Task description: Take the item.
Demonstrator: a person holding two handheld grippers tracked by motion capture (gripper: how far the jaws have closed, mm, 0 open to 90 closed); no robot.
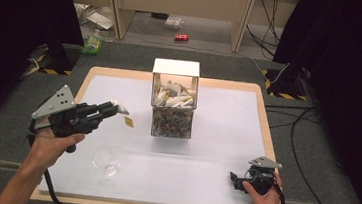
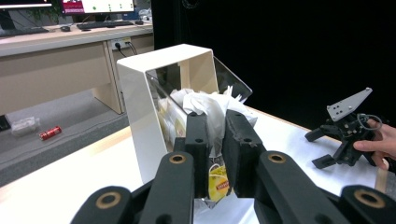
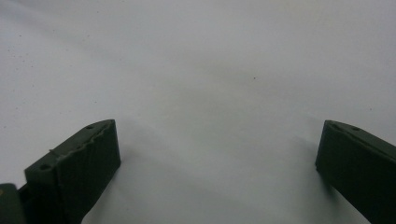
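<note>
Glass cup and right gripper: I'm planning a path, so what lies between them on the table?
Nothing: in the high view, bare white table runs from the glass cup to the right gripper.

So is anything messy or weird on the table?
Not really. The left gripper holds a tea bag with its yellow tag dangling, near the glass cup. The box is stuffed with tea bags. One odd thing: a red can lies on its side on the floor behind the table.
</note>
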